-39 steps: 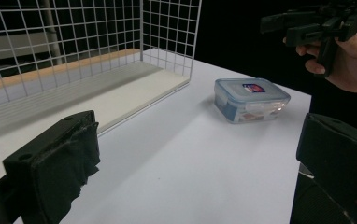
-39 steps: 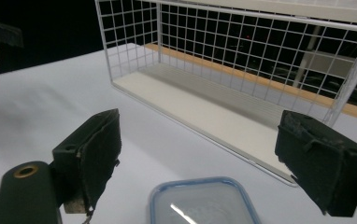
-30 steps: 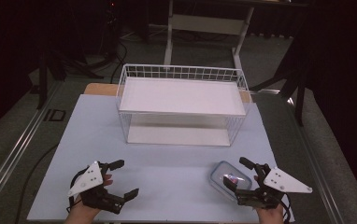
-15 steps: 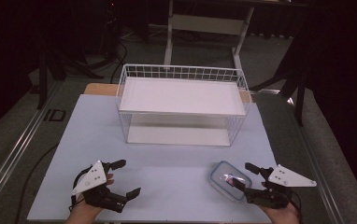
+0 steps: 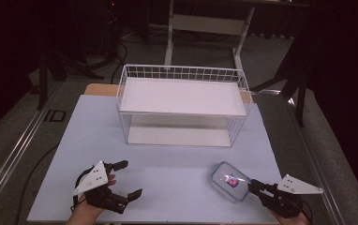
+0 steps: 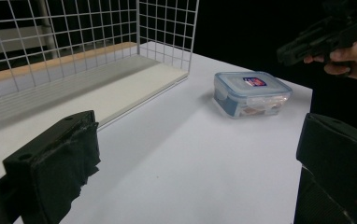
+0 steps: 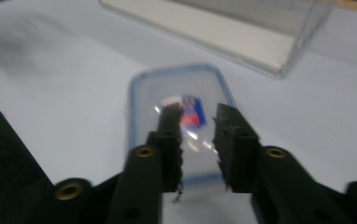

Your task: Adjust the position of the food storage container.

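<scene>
A clear lidded food container [image 5: 230, 181] with a blue rim and a red-and-blue label lies on the white table at the front right; it also shows in the left gripper view [image 6: 251, 93]. My right gripper [image 5: 251, 185] sits just right of it, jaws drawn almost together with only a thin gap and nothing between them. In the right gripper view the gripper [image 7: 199, 109] hovers over the blurred container [image 7: 144, 116]. My left gripper [image 5: 131, 177] rests at the front left, wide open and empty, jaws spread far apart [image 6: 195, 154].
A white wire basket [image 5: 182, 72] with a white shelf board stands at the back middle of the table [image 5: 167, 159]. The right hand with its gripper [image 6: 324, 35] is visible far off in the left gripper view. Dark floor and frame legs surround the table.
My right gripper has drawn back toward the front right, off the container, and its jaws have come together. The left gripper has barely moved.
</scene>
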### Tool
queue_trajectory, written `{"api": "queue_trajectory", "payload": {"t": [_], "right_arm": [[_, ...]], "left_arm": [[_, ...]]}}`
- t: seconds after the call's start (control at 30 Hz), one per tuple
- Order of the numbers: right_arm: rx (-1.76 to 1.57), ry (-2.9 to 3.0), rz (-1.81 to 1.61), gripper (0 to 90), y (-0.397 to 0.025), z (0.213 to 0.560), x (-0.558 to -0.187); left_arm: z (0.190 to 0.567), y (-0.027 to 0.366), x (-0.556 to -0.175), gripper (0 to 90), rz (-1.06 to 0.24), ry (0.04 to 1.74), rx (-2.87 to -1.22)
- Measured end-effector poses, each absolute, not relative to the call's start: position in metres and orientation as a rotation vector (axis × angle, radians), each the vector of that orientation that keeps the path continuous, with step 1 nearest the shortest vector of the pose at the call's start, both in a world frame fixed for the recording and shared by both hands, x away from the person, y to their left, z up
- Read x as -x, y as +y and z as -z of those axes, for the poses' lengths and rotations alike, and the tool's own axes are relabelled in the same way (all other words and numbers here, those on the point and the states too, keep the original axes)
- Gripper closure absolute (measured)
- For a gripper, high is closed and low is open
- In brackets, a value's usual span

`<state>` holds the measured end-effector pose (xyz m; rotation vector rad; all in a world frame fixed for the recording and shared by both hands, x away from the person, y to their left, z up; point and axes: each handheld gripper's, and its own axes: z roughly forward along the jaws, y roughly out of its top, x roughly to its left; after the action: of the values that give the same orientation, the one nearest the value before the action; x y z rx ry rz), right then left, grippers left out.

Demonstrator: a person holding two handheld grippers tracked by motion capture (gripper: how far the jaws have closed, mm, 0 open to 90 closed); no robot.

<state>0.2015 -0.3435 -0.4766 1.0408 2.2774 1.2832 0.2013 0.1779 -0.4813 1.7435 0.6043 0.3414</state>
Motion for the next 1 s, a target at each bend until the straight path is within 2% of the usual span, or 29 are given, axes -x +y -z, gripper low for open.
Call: {"api": "queue_trajectory", "payload": {"t": [0.13, 0.73, 1.0], "right_arm": [[-1.085, 2.31, -1.193, 89.7, -0.35, 0.488, -0.202], [-1.23, 2.372, -0.996, 90.0, -0.353, 0.513, -0.21], [-1.215, 2.392, -0.959, 90.0, -0.341, 0.517, -0.231]], "left_arm": [[0.481, 0.177, -0.202, 0.4, -0.343, 0.6, -1.746], [0.481, 0.174, -0.203, 0.4, -0.339, 0.587, -1.752], [0.482, 0.171, -0.203, 0.4, -0.338, 0.586, -1.761]]}}
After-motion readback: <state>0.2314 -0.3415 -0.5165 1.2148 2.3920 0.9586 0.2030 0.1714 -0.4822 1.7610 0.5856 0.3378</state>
